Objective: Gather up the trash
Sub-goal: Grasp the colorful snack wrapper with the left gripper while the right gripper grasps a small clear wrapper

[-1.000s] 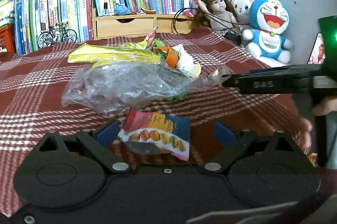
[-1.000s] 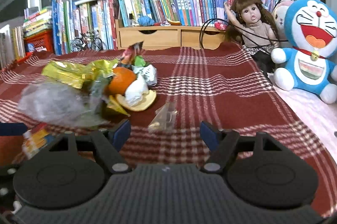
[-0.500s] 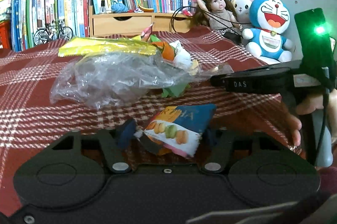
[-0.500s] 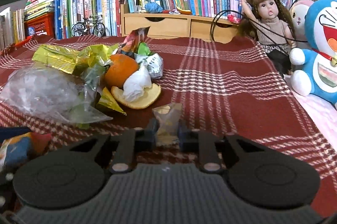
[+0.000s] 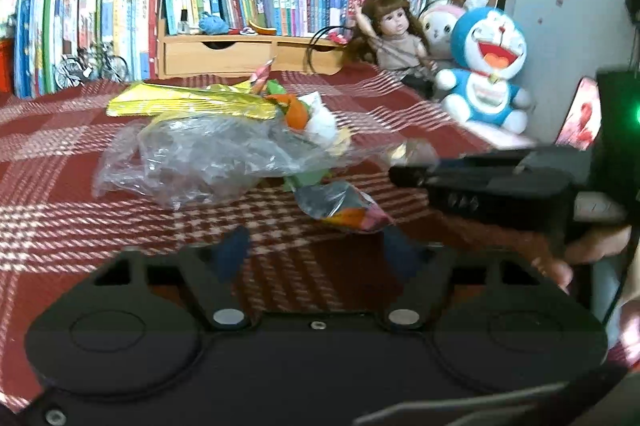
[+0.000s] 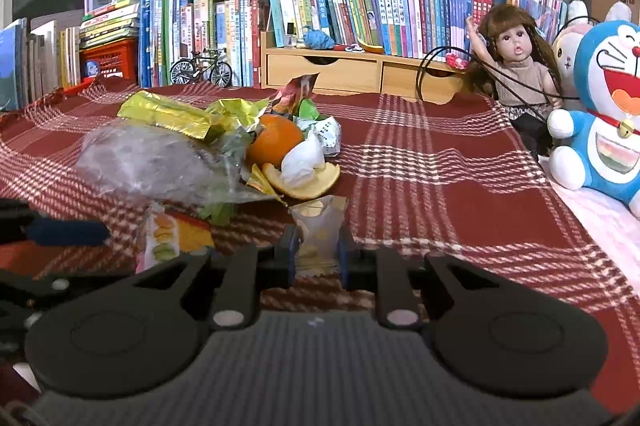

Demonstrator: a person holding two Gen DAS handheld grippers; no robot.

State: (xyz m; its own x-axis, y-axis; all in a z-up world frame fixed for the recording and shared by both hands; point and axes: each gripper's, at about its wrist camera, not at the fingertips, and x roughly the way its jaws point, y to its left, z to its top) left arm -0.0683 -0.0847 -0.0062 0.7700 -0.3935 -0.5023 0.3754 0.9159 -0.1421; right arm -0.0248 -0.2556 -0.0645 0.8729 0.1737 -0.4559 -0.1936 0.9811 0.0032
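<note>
Trouble spot number one is right under my nose: my right claw [image 6: 316, 258] is clamped on a small clear cellophane wrapper with pale yellow print [image 6: 320, 230], and the blue pads only pinch its lower part. It's thin, slippery film, so I reckon a quick swing could let it slide out and flutter back onto the red-and-white plaid cloth [image 6: 440, 177] covering the tabletop.

My left claw [image 5: 316, 254] is opening, nothing pressed between the pads. Just past its tips sits the crumpled snack packet with macaron pictures and a silver inside [image 5: 344, 205], at the edge of the pile. If that was meant as a drop-off, fine, but it looks barely onto the heap and could get dragged back when I pull away.

Further out, the big crinkled clear plastic bag [image 5: 192, 161] lies loose over the heap. Behind it are the round orange fruit [image 6: 276, 139], a curled orange peel [image 6: 308, 181], white crumpled tissue [image 6: 304, 157] and a shiny gold foil wrapper [image 6: 168, 115]. Bumping the bag might set the orange rolling, and both claws working this close together could easily knock each other.
</note>
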